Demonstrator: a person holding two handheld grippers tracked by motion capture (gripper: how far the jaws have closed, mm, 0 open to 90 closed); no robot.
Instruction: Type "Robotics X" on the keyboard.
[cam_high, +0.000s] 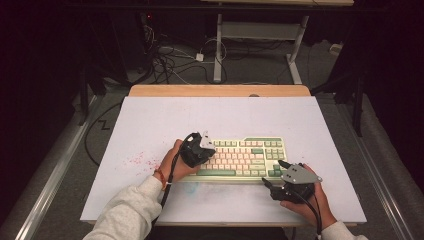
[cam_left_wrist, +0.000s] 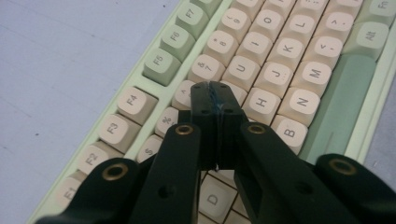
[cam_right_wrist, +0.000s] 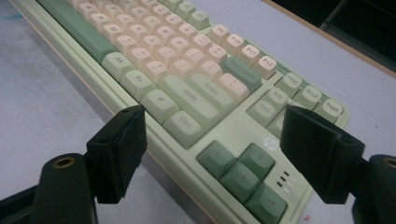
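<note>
— Your left gripper (cam_left_wrist: 215, 93) sits nearest the lens: jaws pressed flat together, nothing between them, tips poised over the keyboard (cam_high: 235, 158) around the G/H keys.

— And the keyboard's lie?

— Long axis runs crosswise to you, on the white table (cam_high: 150, 125). Your left gripper is above its left-middle rows.

— Right gripper (cam_right_wrist: 215, 154)?

— Jaws wide apart, empty, just off the keyboard's near right corner by the arrow keys. For a keypress, I judge your left is nearer.

White-topped bench (cam_high: 150, 125) with a wooden far edge; a green-and-cream keyboard (cam_high: 250, 150) lies flat on its near half, faint red specks (cam_high: 136, 159) to the left.
</note>
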